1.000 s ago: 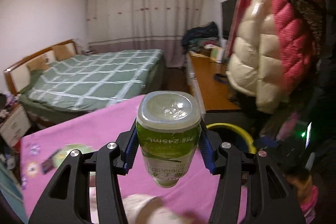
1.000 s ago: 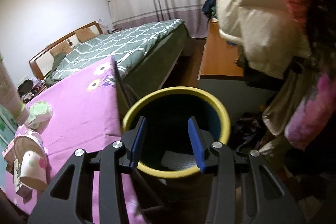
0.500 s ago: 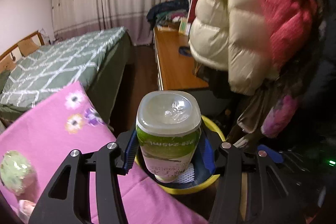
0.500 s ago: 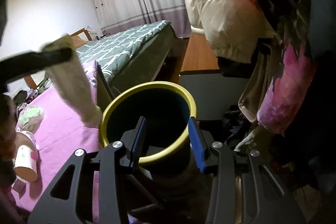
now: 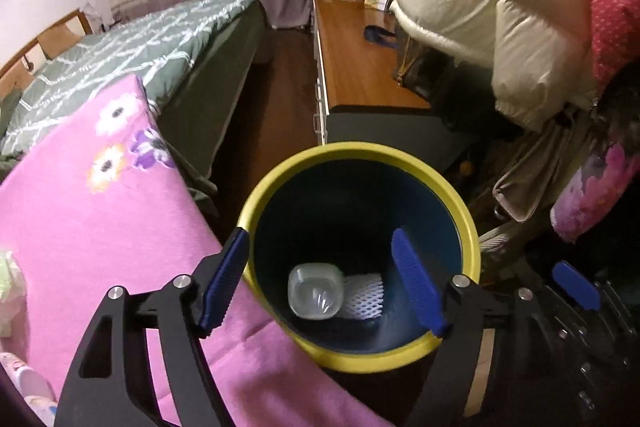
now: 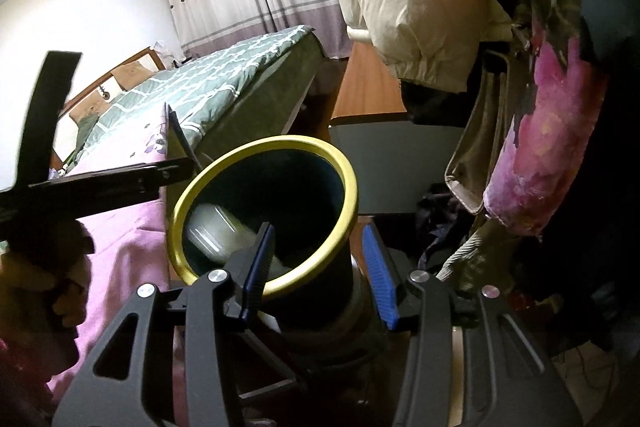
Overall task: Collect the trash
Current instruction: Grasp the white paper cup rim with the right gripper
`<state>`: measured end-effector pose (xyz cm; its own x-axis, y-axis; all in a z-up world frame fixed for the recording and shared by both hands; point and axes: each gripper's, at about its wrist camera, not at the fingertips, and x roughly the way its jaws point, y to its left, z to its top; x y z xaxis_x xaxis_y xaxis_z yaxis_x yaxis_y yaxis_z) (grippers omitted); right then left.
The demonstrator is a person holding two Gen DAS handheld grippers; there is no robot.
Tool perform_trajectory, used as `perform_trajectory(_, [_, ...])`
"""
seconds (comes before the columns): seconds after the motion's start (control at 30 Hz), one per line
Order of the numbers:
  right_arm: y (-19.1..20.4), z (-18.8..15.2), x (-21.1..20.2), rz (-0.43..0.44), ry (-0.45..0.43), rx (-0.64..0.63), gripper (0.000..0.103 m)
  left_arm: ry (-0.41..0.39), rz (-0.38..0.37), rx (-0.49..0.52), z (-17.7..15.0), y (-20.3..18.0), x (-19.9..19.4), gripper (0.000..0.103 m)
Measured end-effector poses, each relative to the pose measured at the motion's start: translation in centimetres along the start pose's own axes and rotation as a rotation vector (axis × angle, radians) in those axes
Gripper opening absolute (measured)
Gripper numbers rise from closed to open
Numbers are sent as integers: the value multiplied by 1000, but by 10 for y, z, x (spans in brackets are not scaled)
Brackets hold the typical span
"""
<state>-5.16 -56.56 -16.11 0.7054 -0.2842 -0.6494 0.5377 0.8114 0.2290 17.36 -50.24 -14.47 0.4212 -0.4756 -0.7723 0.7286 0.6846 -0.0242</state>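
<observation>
Left gripper (image 5: 320,277) over the mouth of the yellow-rimmed bin (image 5: 472,227); its jaws have just been opening and the fingers (image 5: 416,287) now stand spread with nothing between them. The bottle (image 5: 316,291) it carried a moment ago, pinched base-up, is out of the grip and down inside the bin, lying near the bottom against a piece of white foam netting (image 5: 366,293). Right wrist view confirms: bottle (image 6: 218,231) seen through the rim, leaning on the near-left inner wall. Right gripper (image 6: 316,267) sits at the near side of the bin (image 6: 348,195), fingers straddling the wall, one inside, one outside; cannot tell whether the pads actually press on it, though it looks placed to steady the bin. Judgement: this piece of trash is delivered. More items remain on the pink-covered bench (image 5: 100,227), at the far left edge, so collection is likely not finished.
</observation>
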Motion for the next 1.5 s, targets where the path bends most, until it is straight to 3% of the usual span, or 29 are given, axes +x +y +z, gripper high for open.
perform_trajectory(0.17, [10, -3, -3, 14, -3, -19, 45, -75, -11, -56, -9, 23, -65, 78])
perform_trajectory(0.27, [19, -4, -5, 30, -1, -42, 45, -159, 46, -77, -21, 45, -116, 88])
perform_trajectory(0.33, [28, -4, -7, 40, 1, -59, 45, -204, 86, -101, -34, 63, -148, 90])
perform_trajectory(0.57, [82, -9, -10, 138, 16, -160, 45, -309, 306, -281, -100, 150, -254, 95])
perform_trajectory(0.77, [157, -26, -25, 307, 47, -296, 45, -356, 504, -426, -174, 207, -325, 97])
perform_trajectory(1.0, [219, -51, -59, 472, 79, -445, 45, -396, 578, -521, -233, 232, -368, 97])
perform_trajectory(1.2, [237, -77, -61, 469, 133, -514, 45, -401, 585, -559, -260, 242, -376, 98])
perform_trajectory(1.5, [264, -95, -26, 444, 155, -547, 45, -377, 572, -553, -259, 234, -365, 98])
